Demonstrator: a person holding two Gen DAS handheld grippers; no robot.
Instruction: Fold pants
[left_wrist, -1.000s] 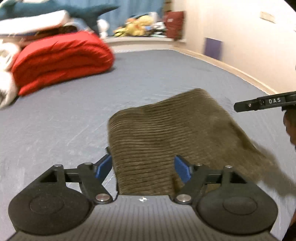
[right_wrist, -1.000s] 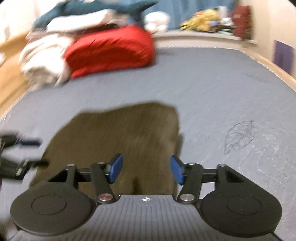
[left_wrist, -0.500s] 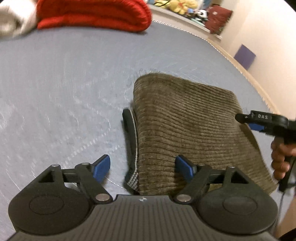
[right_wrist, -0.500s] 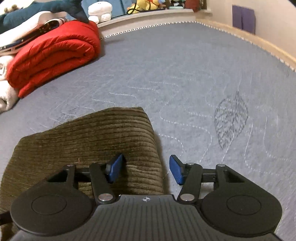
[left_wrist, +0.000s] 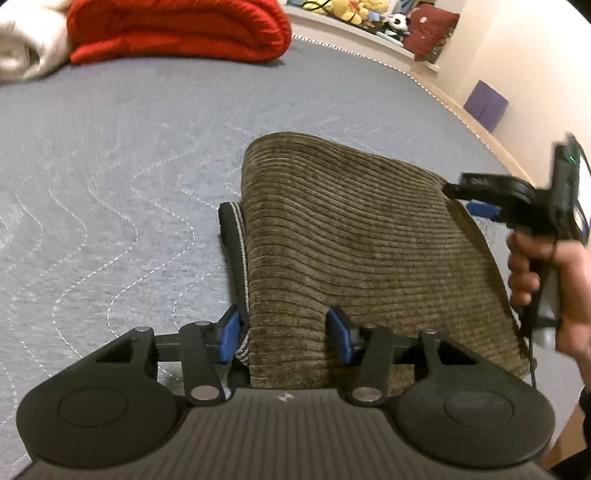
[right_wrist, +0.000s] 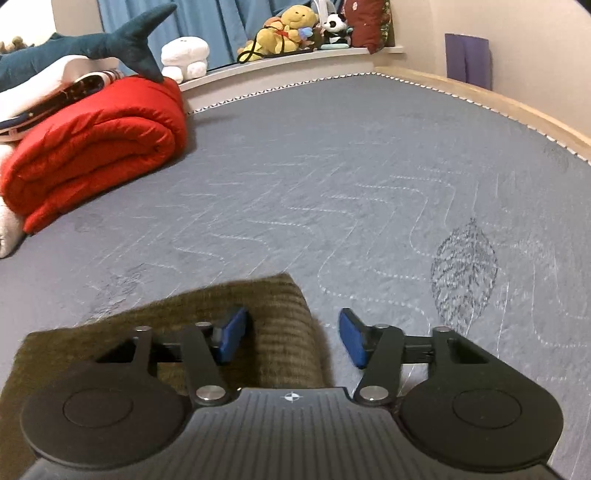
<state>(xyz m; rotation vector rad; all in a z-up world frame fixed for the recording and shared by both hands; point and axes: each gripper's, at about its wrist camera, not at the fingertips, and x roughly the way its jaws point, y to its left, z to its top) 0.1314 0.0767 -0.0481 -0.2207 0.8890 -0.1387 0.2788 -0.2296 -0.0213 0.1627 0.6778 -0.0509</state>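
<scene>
Left wrist view: the folded olive corduroy pants (left_wrist: 351, 240) lie on the grey bed (left_wrist: 110, 166). The left gripper (left_wrist: 284, 332) has just been closing over their near left edge, pads not visibly pressing.

Right wrist view: the right gripper (right_wrist: 291, 338), also just closing, straddles the pants' (right_wrist: 280, 332) right corner, released, one pad over bare mattress

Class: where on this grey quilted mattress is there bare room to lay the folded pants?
Bare: the grey mattress between brown corduroy pants and red rolled quilt, and right toward the wooden edge. Crowded: the back-left corner.
</scene>
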